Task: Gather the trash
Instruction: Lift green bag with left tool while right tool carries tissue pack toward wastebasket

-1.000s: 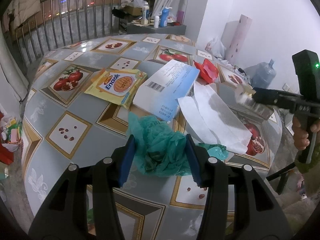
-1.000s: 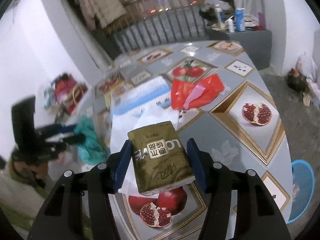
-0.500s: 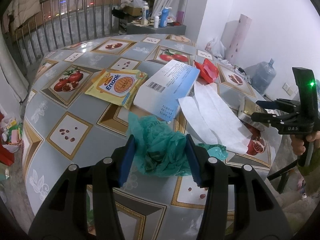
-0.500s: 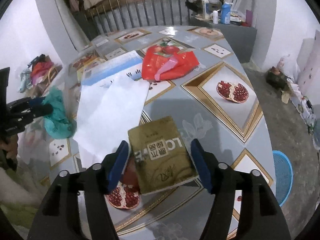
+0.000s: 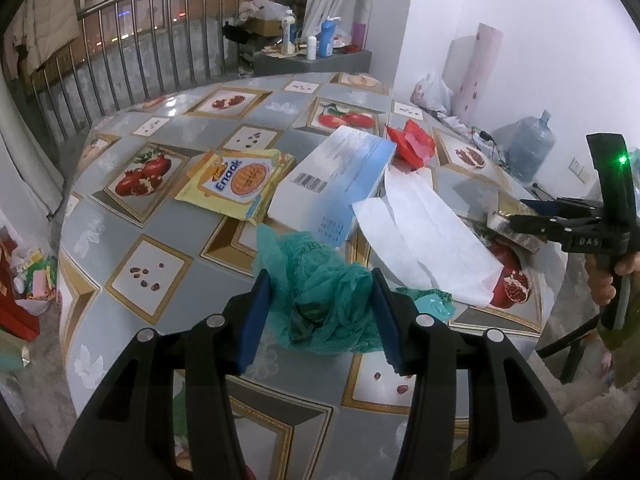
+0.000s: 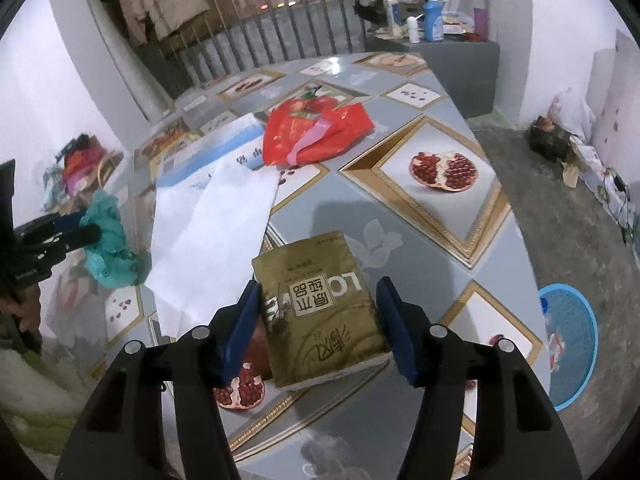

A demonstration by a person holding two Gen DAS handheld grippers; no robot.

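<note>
My left gripper [image 5: 320, 316] is shut on a crumpled green plastic bag [image 5: 320, 284] over the near part of the table [image 5: 160, 360]. My right gripper [image 6: 320, 324] stands around a gold tissue pack [image 6: 320, 308] that lies on the table [image 6: 448, 264] near its edge; the jaws are apart with a gap on the right side of the pack. The pack and right gripper also show in the left wrist view [image 5: 516, 224]. The green bag shows in the right wrist view [image 6: 110, 240] at the left.
On the table lie a white paper sheet [image 5: 424, 236], a blue-white box [image 5: 336, 184], a yellow snack packet [image 5: 240, 184] and a red plastic bag [image 6: 312, 136]. A blue basket [image 6: 568, 344] stands on the floor at the right. A railing [image 5: 140, 60] runs behind.
My right gripper lowered the gold tissue pack to the table near its edge and its jaws opened off it. My left gripper stayed still, holding the green bag.
</note>
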